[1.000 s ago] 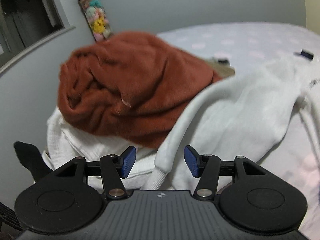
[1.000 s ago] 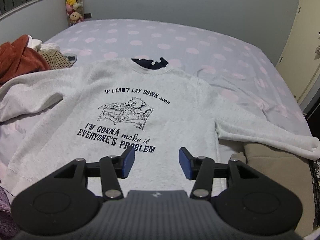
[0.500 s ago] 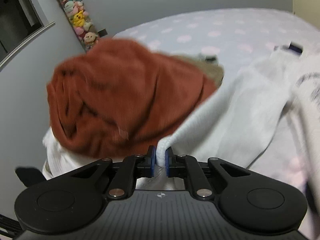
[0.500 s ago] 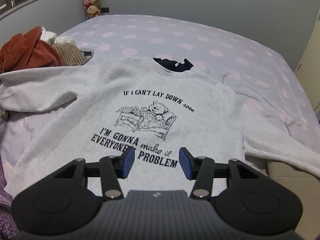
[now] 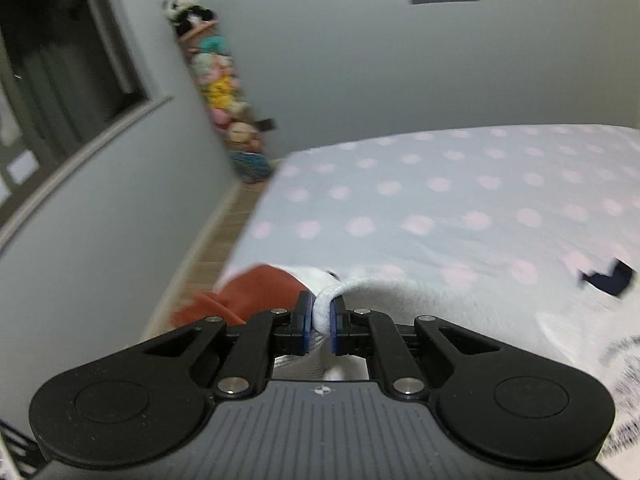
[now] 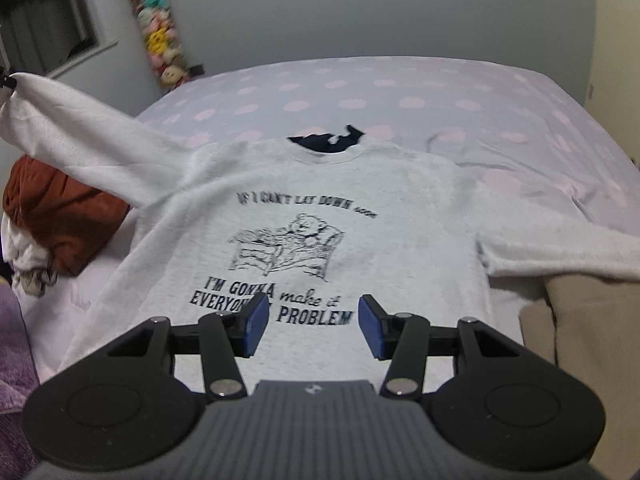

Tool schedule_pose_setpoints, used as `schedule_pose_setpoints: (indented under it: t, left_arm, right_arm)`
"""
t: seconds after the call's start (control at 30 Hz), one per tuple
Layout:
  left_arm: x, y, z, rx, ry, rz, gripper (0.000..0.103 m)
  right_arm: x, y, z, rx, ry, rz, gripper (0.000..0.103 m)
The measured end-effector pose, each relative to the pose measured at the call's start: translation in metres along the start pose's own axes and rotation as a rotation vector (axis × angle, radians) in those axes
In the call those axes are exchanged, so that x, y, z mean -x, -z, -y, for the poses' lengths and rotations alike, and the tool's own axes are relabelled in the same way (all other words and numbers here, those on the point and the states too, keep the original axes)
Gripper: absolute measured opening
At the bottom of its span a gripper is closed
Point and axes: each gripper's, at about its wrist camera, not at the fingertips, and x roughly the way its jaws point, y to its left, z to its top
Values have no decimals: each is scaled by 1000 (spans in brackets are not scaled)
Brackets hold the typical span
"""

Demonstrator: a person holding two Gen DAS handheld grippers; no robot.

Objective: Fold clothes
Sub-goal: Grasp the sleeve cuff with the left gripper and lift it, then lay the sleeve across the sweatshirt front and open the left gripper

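Folding step: sleeve (image 6: 92, 136) of the grey sweatshirt (image 6: 320, 208) lifted off the bed (image 6: 400, 92).
Left tool (image 5: 319, 316): clamped on the cuff.
Right tool (image 6: 312, 324): apart, empty.
Next: probably carry the sleeve across the chest.

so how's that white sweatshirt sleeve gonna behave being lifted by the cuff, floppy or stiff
Probably floppy: the sleeve sags in a soft curve from the cuff pinched in the left tongs. It likely drags the sweatshirt body a little, since the shoulder is bunching. The fleecy knit looks grippy, so slipping seems unlikely.
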Motion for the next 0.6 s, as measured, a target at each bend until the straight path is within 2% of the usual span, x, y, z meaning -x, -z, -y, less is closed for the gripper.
schedule_pose_setpoints:
  t: [0.1, 0.23, 0.47, 0.6]
  left_arm:
    - [-15, -17, 10, 6, -51, -34, 7]
    - [-23, -24, 35, -33, -32, -111, 7]
    - [7, -27, 92, -213, 150, -297, 7]
    - [40, -36, 134, -246, 365, -340, 7]
  right_arm:
    - [8, 4, 15, -42, 10, 15, 53]
    - [16, 7, 31, -91, 18, 24, 54]
    - [1, 2, 41, -104, -8, 5, 54]
    - [-12, -3, 35, -89, -56, 6, 54]
